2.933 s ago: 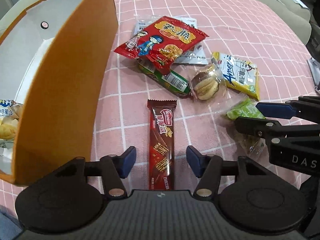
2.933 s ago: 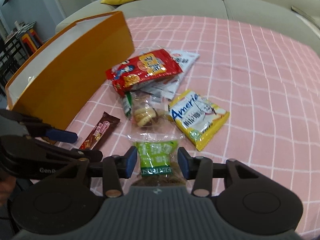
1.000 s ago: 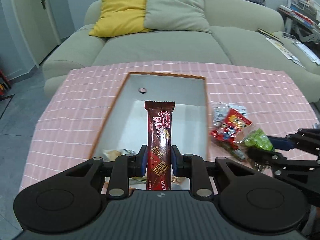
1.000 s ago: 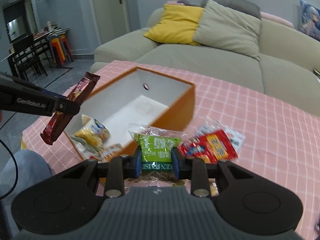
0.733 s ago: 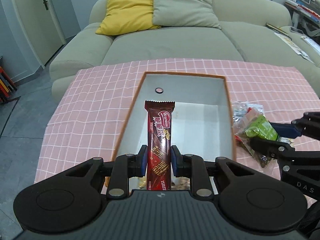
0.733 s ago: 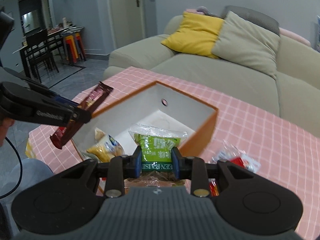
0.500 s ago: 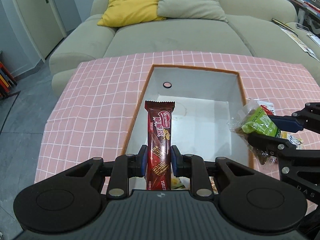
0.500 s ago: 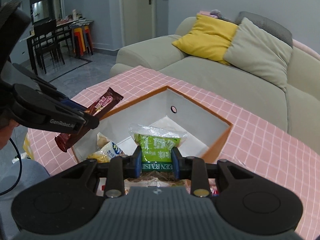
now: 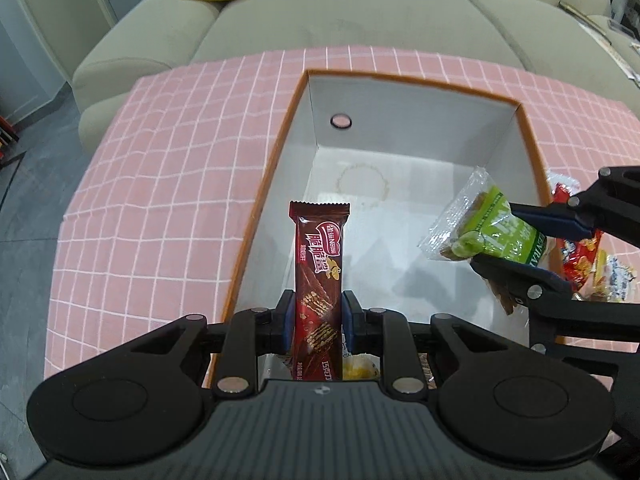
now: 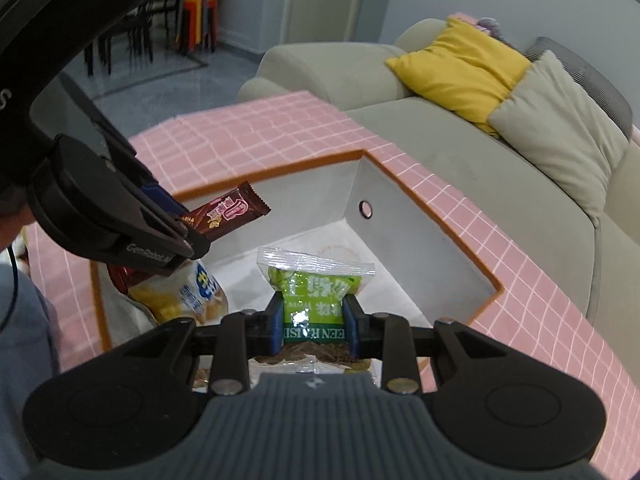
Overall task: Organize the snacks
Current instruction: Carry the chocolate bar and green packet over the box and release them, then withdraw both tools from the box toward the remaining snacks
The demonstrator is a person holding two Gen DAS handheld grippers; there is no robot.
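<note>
Looking down over the pink-checked counter [image 9: 168, 184], I see the orange box [image 9: 532, 148] with white walls open below both grippers. My left gripper [image 9: 316, 322] has its jaws clamped on the brown chocolate bar [image 9: 319, 264] above the box's near end. My right gripper [image 10: 313, 320] pinches the green raisin packet [image 10: 314, 294] over its interior.
</note>
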